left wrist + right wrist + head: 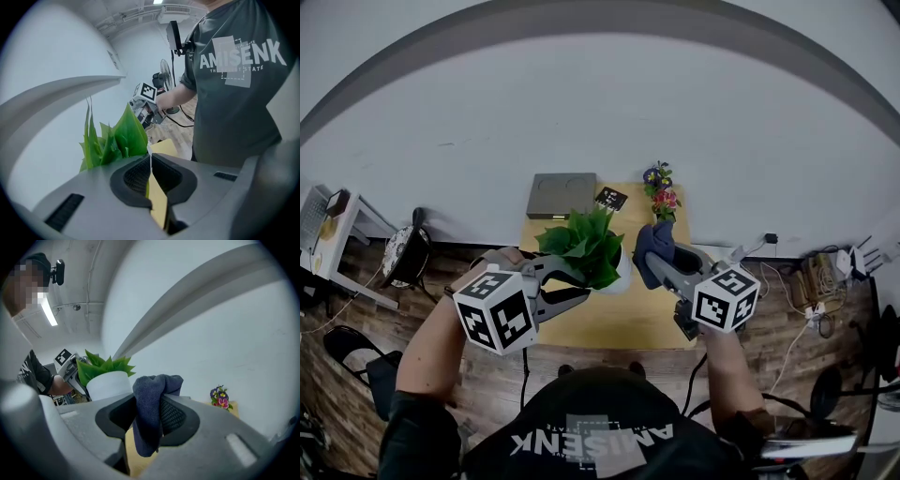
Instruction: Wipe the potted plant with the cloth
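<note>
Cloth (151, 385) hangs lengthwise vertical, pinched in right tool (149, 405); potted plant (582, 247) upright.

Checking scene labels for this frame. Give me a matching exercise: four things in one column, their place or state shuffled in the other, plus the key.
Things:
1. cloth
2. potted plant
3. flower bunch
4. grey box

Place or state:
A. at the far edge of the table, left of the black card
B. green leaves in a white pot, mid-table
C. clamped in the right gripper
D. small, purple and pink, at the table's far right corner

Pairs: 1-C, 2-B, 3-D, 4-A
</note>
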